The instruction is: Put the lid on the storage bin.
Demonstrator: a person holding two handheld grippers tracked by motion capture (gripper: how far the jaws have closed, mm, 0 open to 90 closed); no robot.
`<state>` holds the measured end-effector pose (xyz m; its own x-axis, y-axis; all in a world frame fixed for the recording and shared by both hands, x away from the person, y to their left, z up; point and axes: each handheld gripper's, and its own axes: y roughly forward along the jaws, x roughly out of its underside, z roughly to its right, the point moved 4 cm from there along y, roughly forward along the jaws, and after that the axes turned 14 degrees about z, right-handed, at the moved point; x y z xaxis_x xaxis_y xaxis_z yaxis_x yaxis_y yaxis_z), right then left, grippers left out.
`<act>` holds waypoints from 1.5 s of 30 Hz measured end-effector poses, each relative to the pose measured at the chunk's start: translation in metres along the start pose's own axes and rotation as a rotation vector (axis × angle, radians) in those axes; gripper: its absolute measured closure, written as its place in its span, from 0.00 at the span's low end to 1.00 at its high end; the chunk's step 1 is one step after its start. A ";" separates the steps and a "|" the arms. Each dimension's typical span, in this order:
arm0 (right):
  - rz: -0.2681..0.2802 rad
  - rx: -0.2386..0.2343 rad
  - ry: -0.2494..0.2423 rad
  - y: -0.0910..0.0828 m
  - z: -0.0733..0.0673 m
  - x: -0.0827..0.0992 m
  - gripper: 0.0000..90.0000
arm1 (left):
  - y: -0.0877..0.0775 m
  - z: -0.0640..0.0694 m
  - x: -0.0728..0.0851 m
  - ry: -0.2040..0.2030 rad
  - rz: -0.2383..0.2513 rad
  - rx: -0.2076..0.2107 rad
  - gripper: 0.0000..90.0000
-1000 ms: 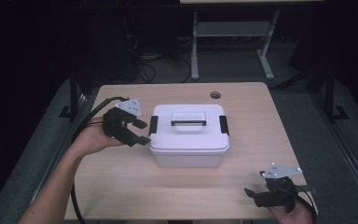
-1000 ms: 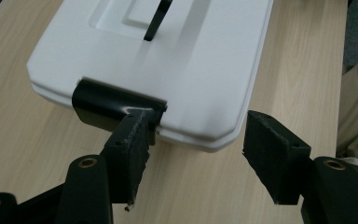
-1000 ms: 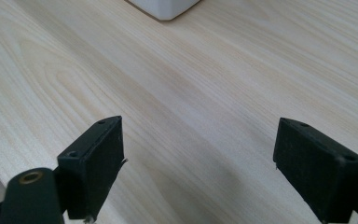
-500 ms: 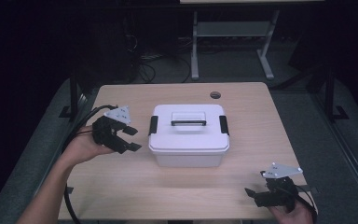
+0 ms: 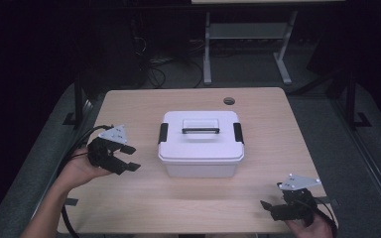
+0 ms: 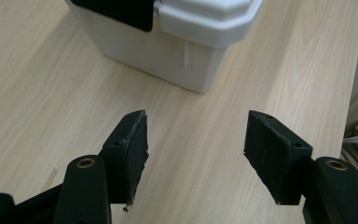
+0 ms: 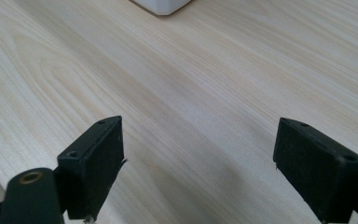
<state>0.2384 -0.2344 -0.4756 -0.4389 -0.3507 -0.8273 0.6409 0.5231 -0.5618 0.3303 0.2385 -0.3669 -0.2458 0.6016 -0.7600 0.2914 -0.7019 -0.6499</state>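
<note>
The white rectangular plastic storage box (image 5: 201, 144) with a lid, black side latches and a recessed top handle stands centred on the light wood-grain surface (image 5: 278, 148), lid on and both latches down. This placement leaves bare surface on every side, so either latch can be approached squarely.

The left tool (image 5: 124, 157) hovers near the box's left side, jaws spread wide and empty, aimed toward the left latch (image 5: 163, 133). In the left gripper view the box corner (image 6: 200, 74) lies ahead of the jaws, not touching.

The right tool (image 5: 270, 207) waits at the near right edge, well apart from the box, jaws likewise parted with nothing between them.
</note>
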 end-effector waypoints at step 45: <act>-0.018 0.006 -0.006 0.002 -0.003 0.004 0.17 | 0.003 0.016 0.086 -0.090 0.002 -0.049 0.42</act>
<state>0.2358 -0.2325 -0.4799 -0.4464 -0.3648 -0.8171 0.6367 0.5121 -0.5765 0.2952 0.2822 -0.4339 -0.3264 0.5621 -0.7599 0.3366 -0.6821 -0.6492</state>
